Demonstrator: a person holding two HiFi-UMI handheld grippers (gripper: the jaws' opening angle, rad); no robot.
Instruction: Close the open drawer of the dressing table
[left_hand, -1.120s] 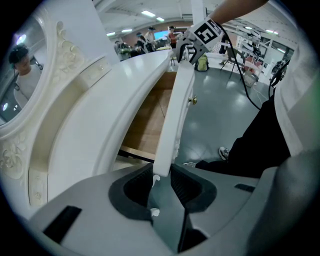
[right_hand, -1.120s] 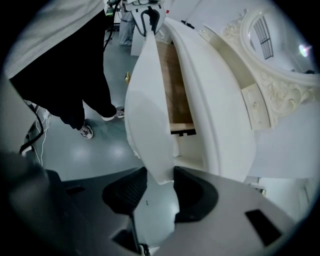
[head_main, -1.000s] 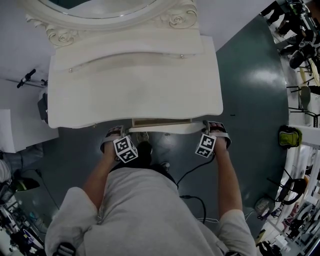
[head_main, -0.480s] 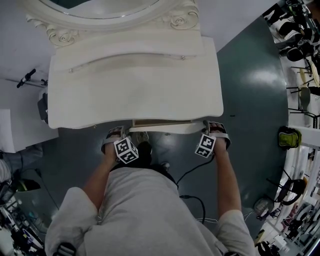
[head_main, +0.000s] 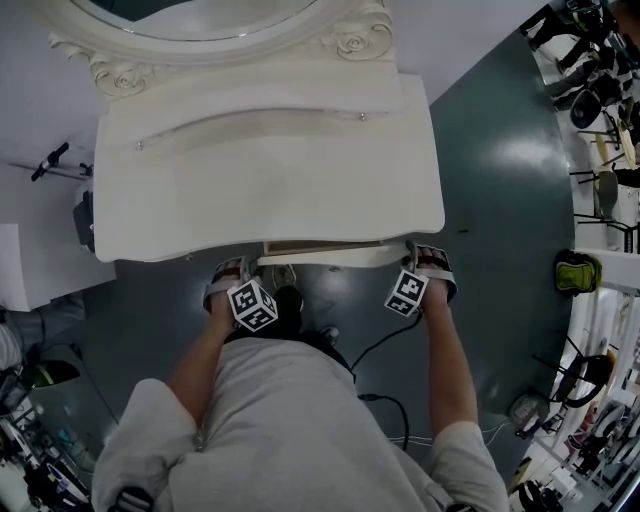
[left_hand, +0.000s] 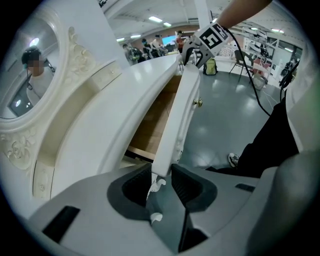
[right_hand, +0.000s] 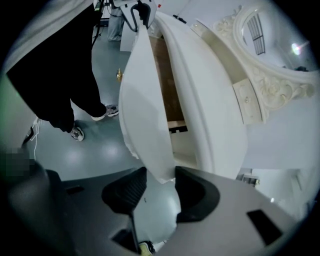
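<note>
The white dressing table (head_main: 270, 180) has its centre drawer pulled out a short way, so a strip of wooden interior (head_main: 320, 245) shows behind the drawer front (head_main: 325, 257). My left gripper (head_main: 240, 262) holds the left end of that front. In the left gripper view the panel's end (left_hand: 177, 115) sits between the pads of the left gripper (left_hand: 161, 175), touching both, while the jaws are opening. My right gripper (head_main: 420, 252) clasps the right end; in the right gripper view the panel (right_hand: 145, 110) fills the gap of the right gripper (right_hand: 161, 182).
An oval mirror in a carved frame (head_main: 220, 30) stands at the table's back. A brass knob (left_hand: 198, 102) sits on the drawer front. A black cable (head_main: 385, 345) trails on the dark floor. A white box (head_main: 30, 260) is at the left, cluttered racks (head_main: 600, 100) at the right.
</note>
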